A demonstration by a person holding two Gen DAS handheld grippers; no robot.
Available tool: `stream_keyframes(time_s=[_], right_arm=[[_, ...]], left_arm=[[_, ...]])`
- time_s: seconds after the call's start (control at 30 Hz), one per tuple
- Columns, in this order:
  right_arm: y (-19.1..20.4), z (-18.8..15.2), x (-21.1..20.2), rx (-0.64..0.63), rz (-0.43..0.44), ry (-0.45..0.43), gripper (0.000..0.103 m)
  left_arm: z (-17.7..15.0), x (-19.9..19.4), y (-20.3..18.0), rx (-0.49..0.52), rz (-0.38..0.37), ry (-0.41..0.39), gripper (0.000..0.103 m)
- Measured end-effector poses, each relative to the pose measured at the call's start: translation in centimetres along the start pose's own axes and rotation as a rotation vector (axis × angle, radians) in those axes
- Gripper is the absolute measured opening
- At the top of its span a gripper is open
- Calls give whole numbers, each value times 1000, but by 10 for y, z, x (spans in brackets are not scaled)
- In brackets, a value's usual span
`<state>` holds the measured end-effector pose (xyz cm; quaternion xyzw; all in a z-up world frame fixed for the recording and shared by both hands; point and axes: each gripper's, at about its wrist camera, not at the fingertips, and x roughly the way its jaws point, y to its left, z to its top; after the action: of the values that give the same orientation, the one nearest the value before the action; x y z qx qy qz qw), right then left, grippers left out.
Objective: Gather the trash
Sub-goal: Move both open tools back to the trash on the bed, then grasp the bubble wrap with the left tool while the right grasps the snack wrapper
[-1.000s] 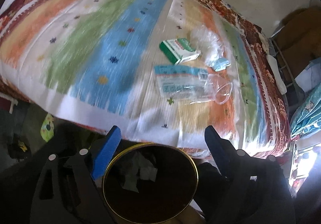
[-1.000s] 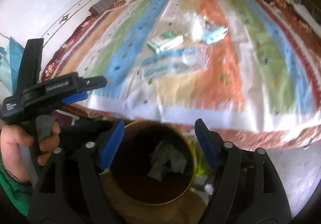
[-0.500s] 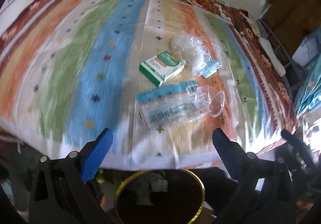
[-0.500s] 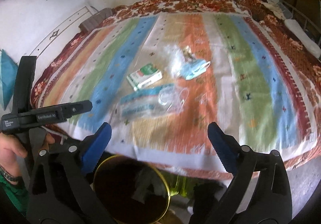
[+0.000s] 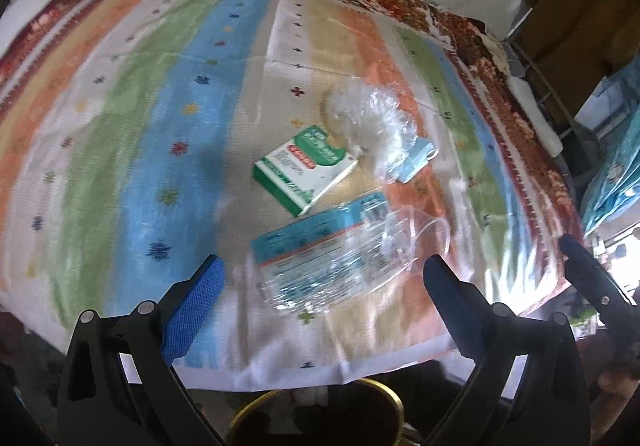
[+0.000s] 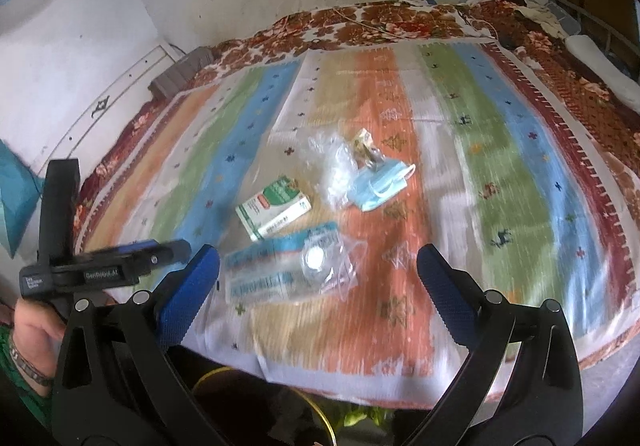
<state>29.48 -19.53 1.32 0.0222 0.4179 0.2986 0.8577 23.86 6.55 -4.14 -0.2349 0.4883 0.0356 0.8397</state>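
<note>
**Both claws off the bin, back over the bed — four or five pieces left**

Since a second ago both claws have swung from above the bin up over the bed, and their jaws have just been opening; nothing lies between them. Left claw [image 5: 320, 282]: wide, empty, pointing down at the litter. Right claw [image 6: 318, 274]: wide, empty, likewise aimed at the pile.

Bin [image 5: 316, 418]: gold rim only at the bottom edge of the left view; a scrap of white shows inside, so some trash is judged already dropped. Contents mostly out of view now.

Left on the bed [image 5: 120, 126], clustered near its middle:
- clear pouch [image 5: 320, 262] with teal label, nearest the claws, a clear cup [image 5: 412, 234] lying on its far end
- green box [image 5: 304, 170] just beyond it
- crumpled clear bag [image 5: 368, 122] beside the box
- blue mask [image 6: 380, 186] touching the bag
- a small wrapper [image 6: 366, 144] behind the mask, seen only from the right; too blurred to identify

Judgement: task partway. Bed not yet cleared; pouch and cup look the likeliest next pick, being closest to both claws.
</note>
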Motion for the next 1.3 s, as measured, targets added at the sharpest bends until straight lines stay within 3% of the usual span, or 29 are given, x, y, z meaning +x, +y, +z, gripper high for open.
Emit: stream_keyframes(time_s=[0.3, 0.4, 0.63, 0.9, 1.3], right_arm=[[-14, 14, 30, -1, -10, -15, 94], [-21, 17, 42, 1, -16, -18, 94], [-31, 32, 68, -1, -17, -34, 94], [-41, 50, 99, 40, 22, -17, 94], [-75, 69, 146, 184, 119, 9, 88]], left_arm=[[19, 12, 3, -41, -42, -56, 97], [26, 6, 6, -82, -99, -99, 97], [40, 27, 2, -73, -149, -77, 97], [63, 38, 5, -44, -203, -146, 96], [99, 92, 22, -131, -247, -87, 88]])
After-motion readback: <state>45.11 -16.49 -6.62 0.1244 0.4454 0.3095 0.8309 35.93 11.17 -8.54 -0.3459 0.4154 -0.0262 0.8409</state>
